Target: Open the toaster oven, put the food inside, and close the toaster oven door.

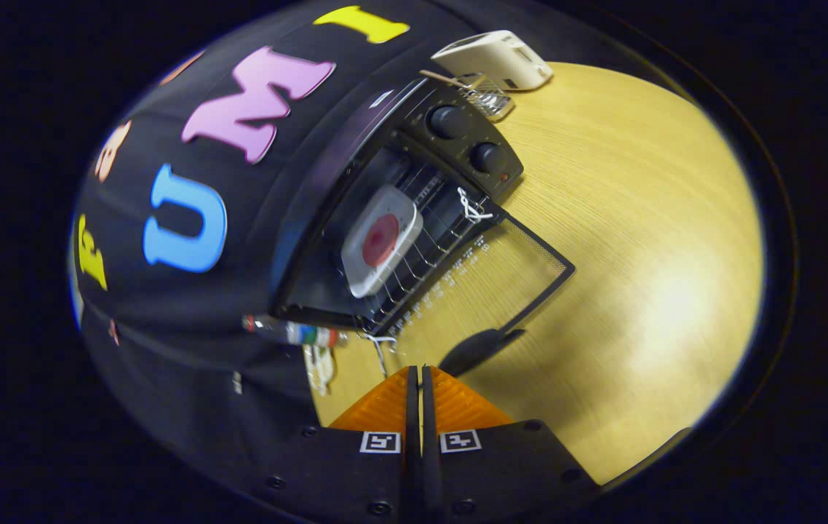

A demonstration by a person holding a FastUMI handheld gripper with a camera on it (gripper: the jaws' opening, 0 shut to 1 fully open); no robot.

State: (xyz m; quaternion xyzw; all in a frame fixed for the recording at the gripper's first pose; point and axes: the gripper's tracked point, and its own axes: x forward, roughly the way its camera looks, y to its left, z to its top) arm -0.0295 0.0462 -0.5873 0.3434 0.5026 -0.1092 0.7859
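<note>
The jaws (421, 378) are closed together with nothing between them, their fingers pressed side by side above the wooden tabletop (639, 240), just short of the dark handle (479, 349) on the lowered glass door (490, 284) of the toaster oven (399, 189). The door lies open and flat toward the jaws, and inside, on the wire rack (421, 251), sits the food (381, 240), a white tray with a red round in it. The oven's 2 knobs (447, 121) sit on its panel, and a white appliance (494, 58) and a wire basket (483, 94) lie beyond it.
</note>
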